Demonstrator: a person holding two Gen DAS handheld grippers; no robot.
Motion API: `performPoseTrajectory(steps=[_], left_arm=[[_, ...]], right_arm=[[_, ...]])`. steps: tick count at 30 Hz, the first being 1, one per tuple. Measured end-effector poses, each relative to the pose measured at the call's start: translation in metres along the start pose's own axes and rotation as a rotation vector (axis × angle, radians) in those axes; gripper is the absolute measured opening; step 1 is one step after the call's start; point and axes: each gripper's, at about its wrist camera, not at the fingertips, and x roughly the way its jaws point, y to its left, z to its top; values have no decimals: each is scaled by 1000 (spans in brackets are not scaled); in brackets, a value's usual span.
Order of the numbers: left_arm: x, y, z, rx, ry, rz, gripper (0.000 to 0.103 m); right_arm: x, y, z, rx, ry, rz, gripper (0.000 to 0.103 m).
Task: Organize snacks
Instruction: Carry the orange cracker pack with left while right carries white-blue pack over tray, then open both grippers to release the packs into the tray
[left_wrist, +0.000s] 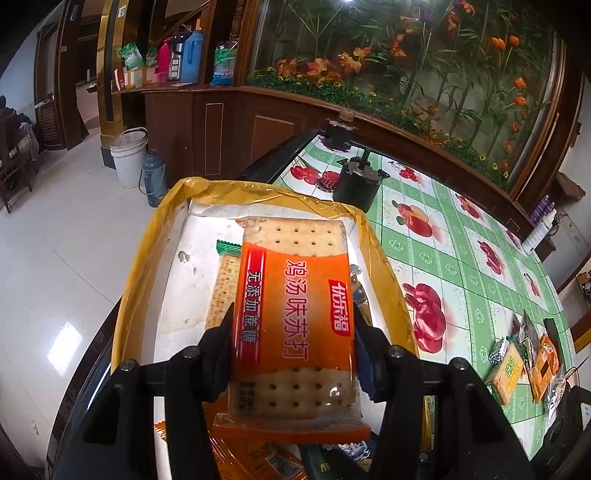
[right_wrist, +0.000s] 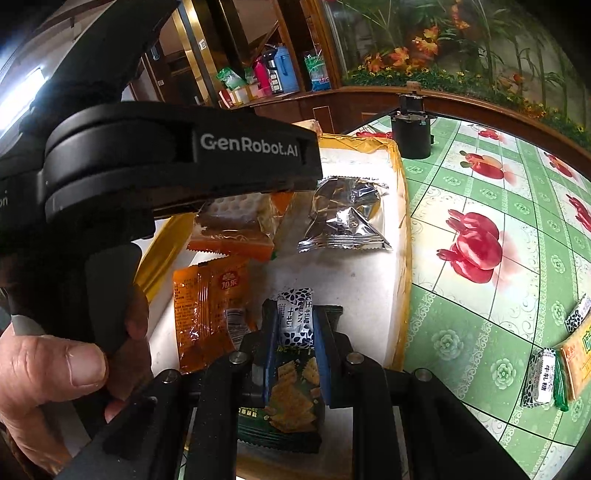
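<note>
My left gripper (left_wrist: 293, 332) is shut on an orange soda-cracker packet (left_wrist: 295, 295) and holds it over a white box with yellow-taped walls (left_wrist: 140, 266). A green-edged cracker packet (left_wrist: 225, 273) lies in the box beneath it. In the right wrist view my right gripper (right_wrist: 295, 332) is shut on a small white-and-blue patterned candy (right_wrist: 295, 317), low over the same box (right_wrist: 402, 221). Under that gripper lies a dark green cracker packet (right_wrist: 291, 395). An orange sachet (right_wrist: 207, 314) and a silver packet (right_wrist: 343, 214) also lie inside. The left gripper's black body (right_wrist: 166, 162) fills the upper left, and a hand (right_wrist: 48, 373) grips it.
The table has a green checked cloth with red fruit prints (right_wrist: 480, 243). Several loose snacks (right_wrist: 546, 373) lie on it at the right, also seen in the left wrist view (left_wrist: 517, 365). A black cylinder (left_wrist: 356, 184) stands beyond the box. A wooden cabinet with flowers runs behind the table.
</note>
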Motion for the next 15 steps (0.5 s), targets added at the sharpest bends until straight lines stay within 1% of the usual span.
performPoseTrajectory(steps=[15], left_arm=[[-1,-1,-1,1,-9,5,55]], right_arm=[[0,0,1,-9,-8,10,22]])
